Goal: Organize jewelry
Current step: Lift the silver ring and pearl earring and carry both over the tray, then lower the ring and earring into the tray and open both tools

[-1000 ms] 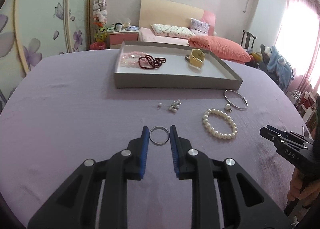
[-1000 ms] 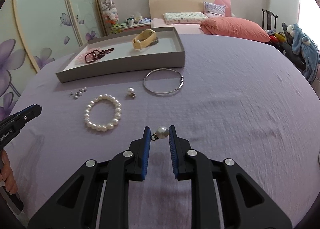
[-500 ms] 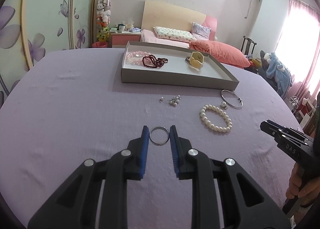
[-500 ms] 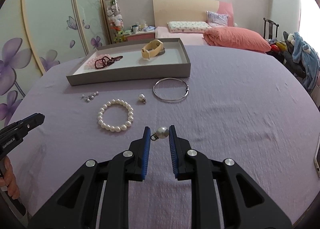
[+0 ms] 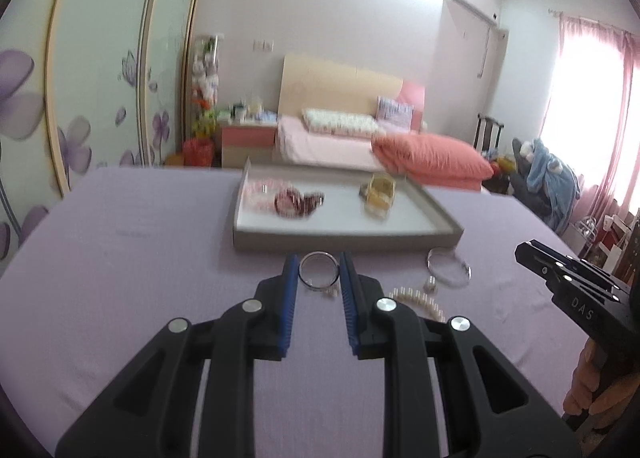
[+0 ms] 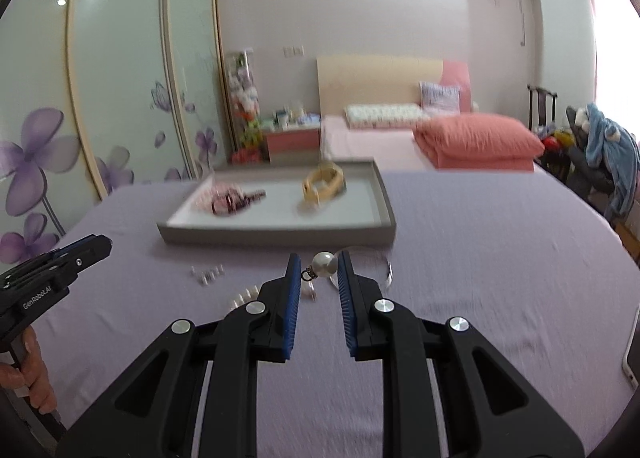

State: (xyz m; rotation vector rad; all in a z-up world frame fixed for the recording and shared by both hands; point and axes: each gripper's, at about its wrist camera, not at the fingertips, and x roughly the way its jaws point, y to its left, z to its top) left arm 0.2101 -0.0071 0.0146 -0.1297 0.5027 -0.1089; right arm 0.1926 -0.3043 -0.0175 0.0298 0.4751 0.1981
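Observation:
My left gripper [image 5: 319, 272] is shut on a silver ring [image 5: 319, 271], held above the purple cloth. My right gripper [image 6: 319, 272] is shut on a pearl earring [image 6: 323, 265]. Ahead of both lies a grey tray [image 5: 348, 241] [image 6: 276, 236] holding a dark red bead bracelet [image 5: 298, 200] [image 6: 232, 200], pink beads [image 5: 260, 190] and a yellow watch [image 5: 380, 192] [image 6: 324, 183]. On the cloth in front of the tray lie a pearl bracelet [image 5: 420, 298] [image 6: 244, 295], a silver bangle [image 5: 448, 268] [image 6: 384, 270], small earrings [image 6: 208, 274] and another pearl earring [image 5: 431, 283].
The purple-covered table [image 5: 120, 278] stretches wide on both sides of the tray. Behind it stand a pink bed [image 5: 360, 142], a nightstand [image 5: 248, 138] and floral wardrobe doors [image 6: 120, 98]. A phone edge [image 6: 632, 354] lies at the far right. A hand [image 5: 596, 390] holds the other gripper.
Both grippers have risen and tilted up, each keeping its piece. The tray and loose jewelry now sit lower in both views; the pearl bracelet is partly hidden behind the fingers.

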